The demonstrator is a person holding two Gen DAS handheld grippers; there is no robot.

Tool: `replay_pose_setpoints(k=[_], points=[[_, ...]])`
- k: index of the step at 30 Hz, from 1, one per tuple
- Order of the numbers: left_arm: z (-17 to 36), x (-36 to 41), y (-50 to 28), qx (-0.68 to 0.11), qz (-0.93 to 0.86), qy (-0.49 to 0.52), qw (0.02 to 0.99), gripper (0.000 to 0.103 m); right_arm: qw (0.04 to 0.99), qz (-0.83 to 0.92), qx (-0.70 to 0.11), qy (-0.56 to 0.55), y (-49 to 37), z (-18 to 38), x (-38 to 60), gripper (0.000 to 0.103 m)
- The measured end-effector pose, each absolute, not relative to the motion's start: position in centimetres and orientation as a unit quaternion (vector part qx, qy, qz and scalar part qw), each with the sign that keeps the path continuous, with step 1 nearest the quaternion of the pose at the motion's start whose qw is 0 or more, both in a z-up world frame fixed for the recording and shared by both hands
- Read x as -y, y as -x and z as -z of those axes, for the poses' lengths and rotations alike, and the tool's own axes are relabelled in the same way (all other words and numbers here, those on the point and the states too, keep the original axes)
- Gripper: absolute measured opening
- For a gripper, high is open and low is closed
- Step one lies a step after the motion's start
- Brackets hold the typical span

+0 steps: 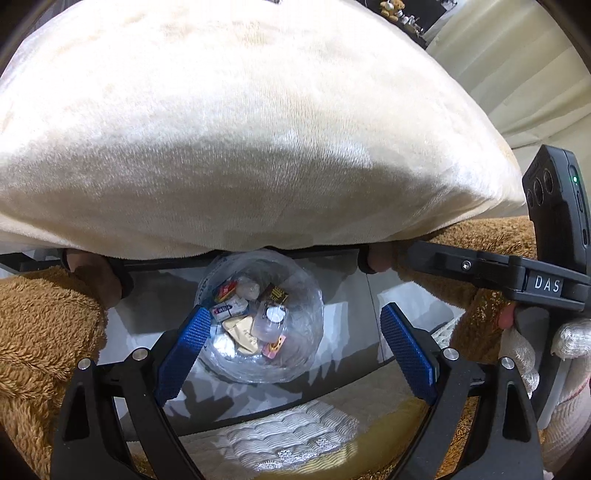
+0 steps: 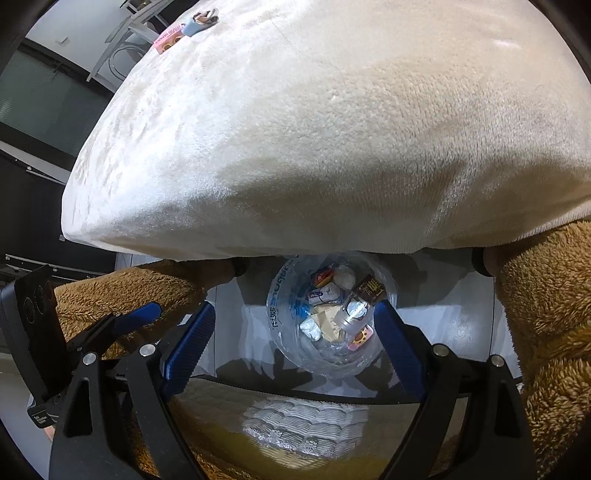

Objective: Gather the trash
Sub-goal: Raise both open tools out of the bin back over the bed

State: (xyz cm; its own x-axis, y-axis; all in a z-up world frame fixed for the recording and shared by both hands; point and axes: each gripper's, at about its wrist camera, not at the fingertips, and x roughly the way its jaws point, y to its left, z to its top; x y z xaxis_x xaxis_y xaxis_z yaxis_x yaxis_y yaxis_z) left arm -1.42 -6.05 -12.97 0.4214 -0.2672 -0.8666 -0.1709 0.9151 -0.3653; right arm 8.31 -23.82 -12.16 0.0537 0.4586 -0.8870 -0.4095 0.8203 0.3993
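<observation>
Left gripper (image 1: 291, 350) and right gripper (image 2: 295, 345) wide apart, empty, above trash bag (image 1: 295, 354).

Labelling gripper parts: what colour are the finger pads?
Blue, with a fine knurled texture, on both the left gripper and right gripper; clearest in the left wrist view.

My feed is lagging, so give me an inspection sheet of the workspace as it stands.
Surface: cream plush table cover, mostly bare.
Job's things: clear bin bag below the table edge, holding wrappers and a small cup; two wrappers on the cover's far corner.
Clutter: nothing seen.
Grippers: left tongs open, empty; right tongs open, empty, both above the bag.
Cables: nothing seen.
Surroundings: brown fleece sleeves, white knit glove, teddy bear far off.
</observation>
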Motion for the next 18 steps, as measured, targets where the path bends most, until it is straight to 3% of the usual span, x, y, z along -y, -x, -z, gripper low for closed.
replay_pose_setpoints(k=[18], points=[[4.2,1.0,1.2,-0.385,-0.001,0.196,0.902,0.091,0.817,-0.385,-0.430,0.014,-9.2,3.1,23.5,0.087]])
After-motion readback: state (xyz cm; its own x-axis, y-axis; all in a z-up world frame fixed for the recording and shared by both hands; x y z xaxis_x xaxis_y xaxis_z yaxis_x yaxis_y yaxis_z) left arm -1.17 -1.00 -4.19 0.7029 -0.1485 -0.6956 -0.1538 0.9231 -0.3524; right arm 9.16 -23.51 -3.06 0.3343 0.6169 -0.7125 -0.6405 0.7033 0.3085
